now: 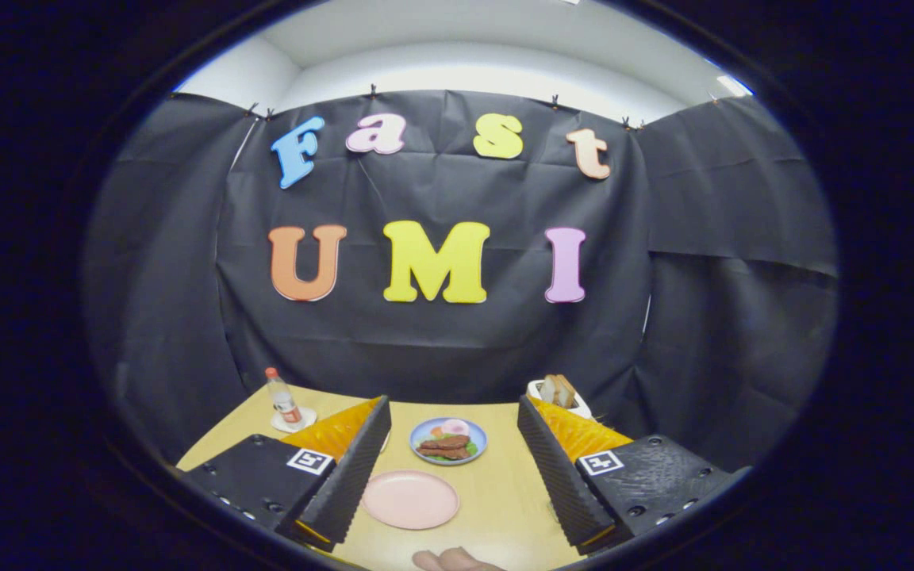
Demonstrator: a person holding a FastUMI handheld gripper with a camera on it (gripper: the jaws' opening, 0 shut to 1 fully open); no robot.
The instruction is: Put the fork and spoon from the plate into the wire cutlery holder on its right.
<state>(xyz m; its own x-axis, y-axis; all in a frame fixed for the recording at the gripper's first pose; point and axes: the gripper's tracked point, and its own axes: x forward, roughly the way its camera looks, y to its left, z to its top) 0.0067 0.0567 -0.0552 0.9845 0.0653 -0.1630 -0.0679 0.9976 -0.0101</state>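
Observation:
My gripper (452, 468) is open, its two fingers (350, 476) spread wide above the wooden table (497, 507) with nothing between them. A pink plate (409, 499) lies bare on the table between the fingers, close to the left one. Beyond it sits a blue plate (448, 441) holding pieces of food. I see no fork, spoon or wire cutlery holder among these things.
A small bottle (283, 399) with a red cap stands on a white coaster at the far left of the table. A white toaster (558, 394) with bread slices stands at the far right. Fingers of a hand (453, 560) show at the table's near edge.

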